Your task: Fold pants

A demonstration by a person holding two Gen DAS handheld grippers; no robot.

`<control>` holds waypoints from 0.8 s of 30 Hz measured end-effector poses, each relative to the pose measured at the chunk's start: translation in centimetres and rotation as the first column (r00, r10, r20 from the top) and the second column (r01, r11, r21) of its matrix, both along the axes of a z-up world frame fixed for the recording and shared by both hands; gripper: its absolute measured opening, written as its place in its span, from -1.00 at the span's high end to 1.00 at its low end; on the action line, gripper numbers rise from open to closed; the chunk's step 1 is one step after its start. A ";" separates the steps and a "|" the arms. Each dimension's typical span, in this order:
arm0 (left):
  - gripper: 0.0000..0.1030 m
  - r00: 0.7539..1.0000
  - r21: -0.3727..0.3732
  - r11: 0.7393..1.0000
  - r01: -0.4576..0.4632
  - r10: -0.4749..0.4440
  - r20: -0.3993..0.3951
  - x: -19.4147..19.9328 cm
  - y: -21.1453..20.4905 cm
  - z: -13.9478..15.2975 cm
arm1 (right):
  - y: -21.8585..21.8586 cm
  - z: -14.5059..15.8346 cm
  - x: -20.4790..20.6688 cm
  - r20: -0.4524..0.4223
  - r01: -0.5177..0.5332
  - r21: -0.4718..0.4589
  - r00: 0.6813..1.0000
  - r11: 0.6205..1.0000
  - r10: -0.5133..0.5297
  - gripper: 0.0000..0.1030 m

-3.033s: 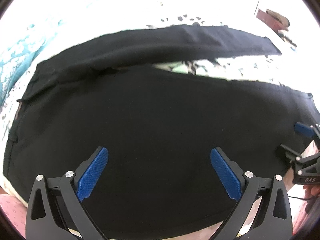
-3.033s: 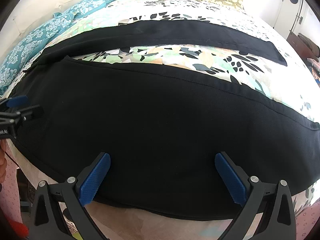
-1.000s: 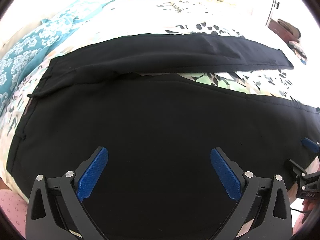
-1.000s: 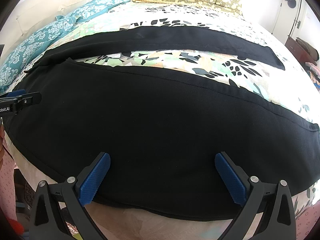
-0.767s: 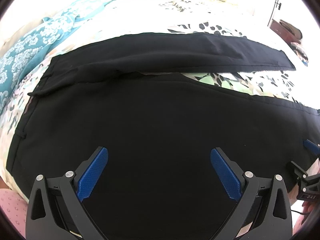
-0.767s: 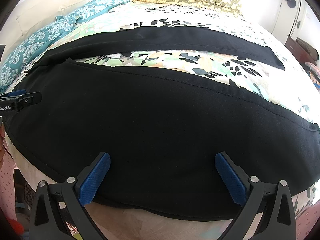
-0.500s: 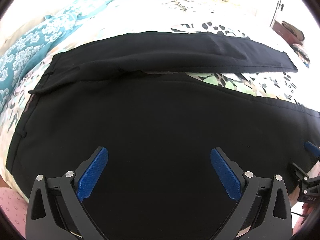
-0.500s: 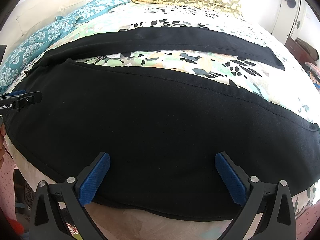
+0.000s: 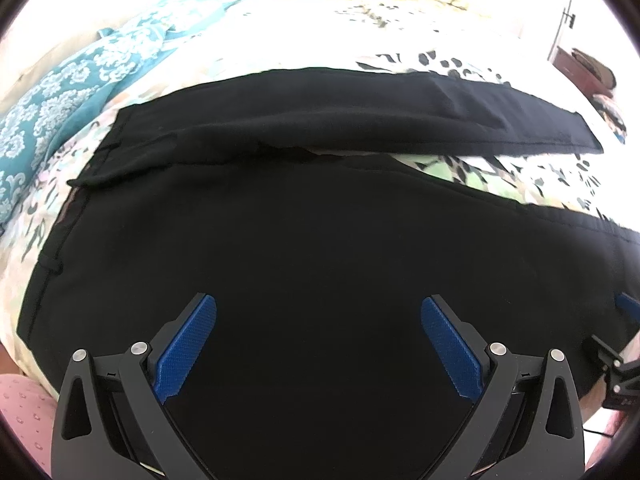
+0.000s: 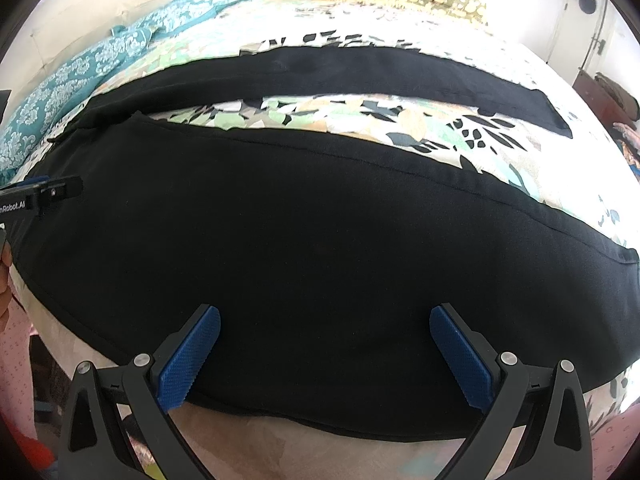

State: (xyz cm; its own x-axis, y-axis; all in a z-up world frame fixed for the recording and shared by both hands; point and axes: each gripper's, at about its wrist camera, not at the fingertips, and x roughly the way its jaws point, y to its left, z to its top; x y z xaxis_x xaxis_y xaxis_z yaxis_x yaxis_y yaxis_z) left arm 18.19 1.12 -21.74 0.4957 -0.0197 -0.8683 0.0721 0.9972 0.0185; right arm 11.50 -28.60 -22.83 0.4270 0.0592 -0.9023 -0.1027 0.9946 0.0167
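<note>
I hold both sets of fingers spread wide, gripping nothing: left gripper (image 9: 318, 344) above the pants (image 9: 320, 240) near the waist, right gripper (image 10: 324, 354) above the near leg by its lower hem. Since three seconds ago my left view has pulled back, showing more of the bedspread (image 10: 360, 120). The pants lie flat, legs apart. Contact with cloth looks unlikely, though glare hampers judgement.

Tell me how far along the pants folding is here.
Barely begun. Done: the black pants lie spread flat on the floral bedspread, legs apart. In hand: nothing; the left gripper and right gripper hover open above the near leg. Left: every fold.
</note>
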 end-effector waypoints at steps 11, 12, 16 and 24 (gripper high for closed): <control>-0.99 0.981 0.035 0.981 -0.192 0.192 0.017 2.8 6.7 -0.3 | -11.3 5.9 2.9 0.168 0.223 0.084 0.958 0.971 -0.234 -0.99; -0.99 0.976 0.036 0.975 -0.218 0.218 0.001 3.3 7.4 -0.8 | -13.8 6.4 4.0 0.180 0.246 0.070 0.950 0.967 -0.255 -0.99; -0.99 0.965 0.041 0.965 -0.260 0.261 -0.030 4.2 8.4 -2.3 | -22.4 7.5 9.0 0.204 0.297 0.069 0.930 0.952 -0.305 -0.99; -0.99 0.964 0.042 0.964 -0.264 0.263 0.028 4.1 7.8 -3.5 | -35.9 4.6 24.4 0.048 0.428 0.156 0.897 0.890 -0.440 -0.99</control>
State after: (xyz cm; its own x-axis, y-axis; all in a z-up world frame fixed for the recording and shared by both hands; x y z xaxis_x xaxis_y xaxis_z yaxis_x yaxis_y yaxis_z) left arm 22.26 8.96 -25.25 0.4974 0.1531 -0.8539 -0.1936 0.9791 0.0627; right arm 35.86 -64.55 -18.23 0.5085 -0.0275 -0.8606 0.3322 0.9284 0.1666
